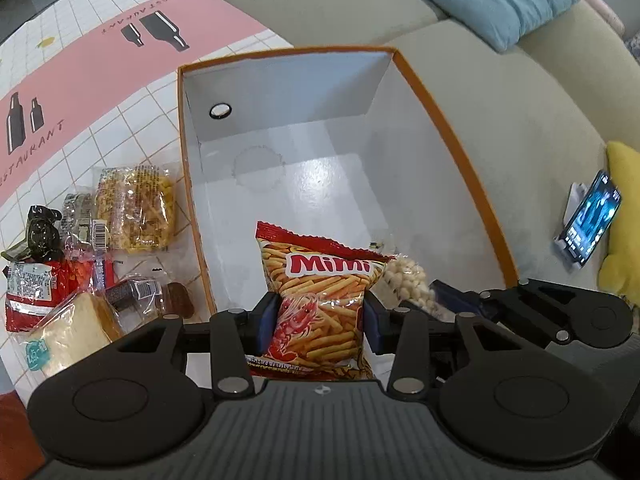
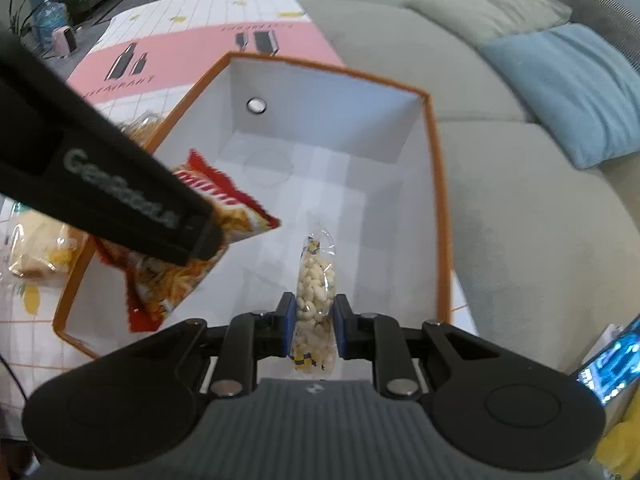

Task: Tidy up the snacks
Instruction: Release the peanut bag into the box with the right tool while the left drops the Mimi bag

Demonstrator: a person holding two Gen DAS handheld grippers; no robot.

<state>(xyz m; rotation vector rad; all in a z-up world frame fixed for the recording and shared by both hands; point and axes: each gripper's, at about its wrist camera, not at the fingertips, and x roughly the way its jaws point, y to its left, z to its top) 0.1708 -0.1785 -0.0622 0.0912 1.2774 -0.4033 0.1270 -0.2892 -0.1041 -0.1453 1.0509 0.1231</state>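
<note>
Left hand-held gripper (image 1: 320,318) clamping Mimi bag (image 1: 320,300) upright, over box (image 1: 460,160)

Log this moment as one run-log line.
left gripper: shut on Mimi bag | right gripper: shut on clear puff packet | both above orange-rimmed box | other snacks remain on tablecloth

Home living rm: sofa (image 2: 500,184), cushions (image 2: 576,92), tablecloth (image 1: 80,92).
</note>
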